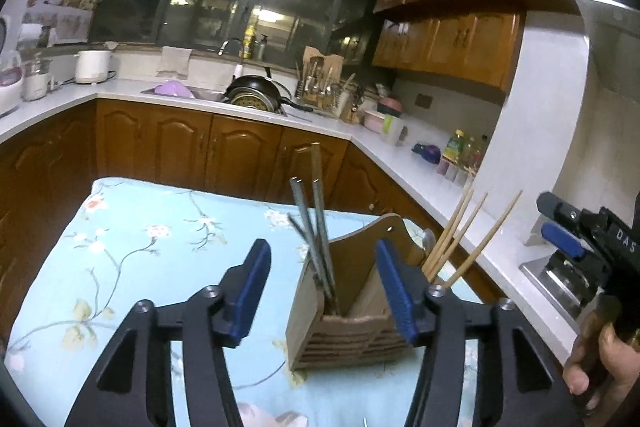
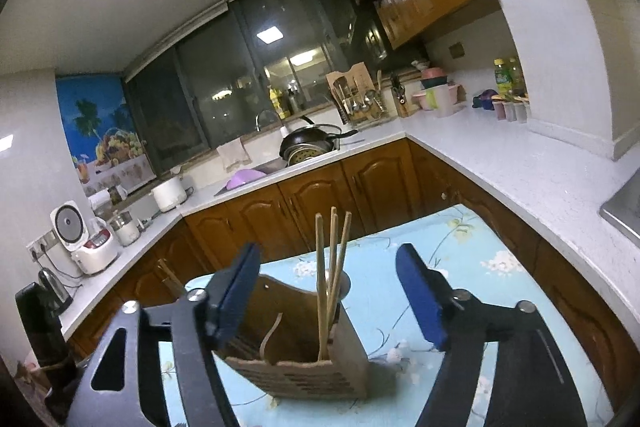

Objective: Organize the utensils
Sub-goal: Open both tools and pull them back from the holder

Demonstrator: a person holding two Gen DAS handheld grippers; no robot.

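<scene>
Standing on the cloth: the slatted wooden utensil holder sits upright on the pale blue floral tablecloth, toward its right side as the left wrist view shows it.
Left compartment: the grey metal chopsticks lean up and slightly leftward out of it, long axis near vertical.
Right compartment: the thin bamboo chopsticks rise steeply and fan a little at the tips (a round spoon bowl shows behind them, too dim to describe).
Left gripper: blue-padded jaws spread apart with nothing pressed between them; the holder lies straight ahead and just below, the metal chopsticks showing in the gap.
Right gripper: jaws wide and empty as well, the bamboo chopsticks dead ahead between the pads without touching either.
Nearer hand: each gripper faces its own side of the holder, so neither is clearly closer.
Judgement: all utensils in view seem already stowed; any next reach would need a target elsewhere.
</scene>
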